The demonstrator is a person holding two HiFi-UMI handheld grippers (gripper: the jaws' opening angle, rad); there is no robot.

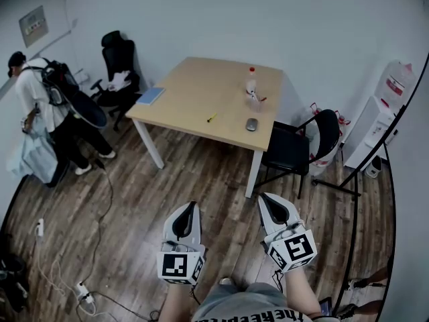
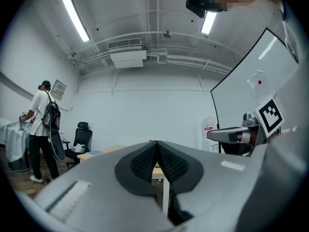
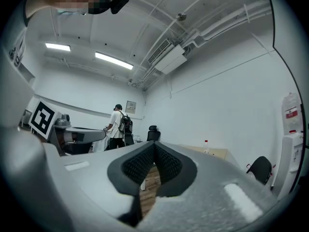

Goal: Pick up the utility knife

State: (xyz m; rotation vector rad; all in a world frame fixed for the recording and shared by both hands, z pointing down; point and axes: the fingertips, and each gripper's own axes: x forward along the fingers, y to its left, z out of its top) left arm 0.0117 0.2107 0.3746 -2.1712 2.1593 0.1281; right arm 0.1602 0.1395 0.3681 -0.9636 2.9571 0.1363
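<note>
The utility knife (image 1: 212, 118) is a small yellow thing lying on the light wooden table (image 1: 194, 92), near its front edge and far ahead of me. My left gripper (image 1: 190, 206) and right gripper (image 1: 267, 198) are held side by side low in the head view, over the wooden floor, well short of the table. Both point roughly level toward it. The jaws of each are shut, pads together, with nothing between them, as the left gripper (image 2: 157, 144) and the right gripper (image 3: 154, 145) show in their own views.
On the table are a dark mouse (image 1: 251, 124), a bottle (image 1: 251, 82) and a blue book (image 1: 150, 96). A black chair (image 1: 293, 147) stands at its right corner, an office chair (image 1: 120, 66) behind its left. A person (image 1: 41, 113) stands at left. Cables and a power strip (image 1: 84, 291) lie on the floor.
</note>
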